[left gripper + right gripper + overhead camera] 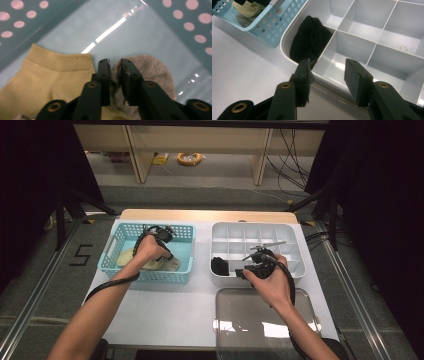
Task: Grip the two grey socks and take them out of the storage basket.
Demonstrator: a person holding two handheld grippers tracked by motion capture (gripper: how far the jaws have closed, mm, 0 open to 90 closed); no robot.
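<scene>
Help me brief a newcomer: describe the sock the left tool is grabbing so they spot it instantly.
Look in the blue basket left of the white divided box. The grey sock lies beside a yellow sock, pinched by the left tool; it is speckled grey, not pale yellow.

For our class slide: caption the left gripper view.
Left gripper pinching grey knitted sock beside yellow knitted sock in blue perforated plastic basket.

The left gripper (115,66) points down from a bent wrist, its 2 jaws nearly together, pinching grey fabric. The right gripper (329,75) tilts forward and down, its 2 jaws wide apart, nothing between them.
</scene>
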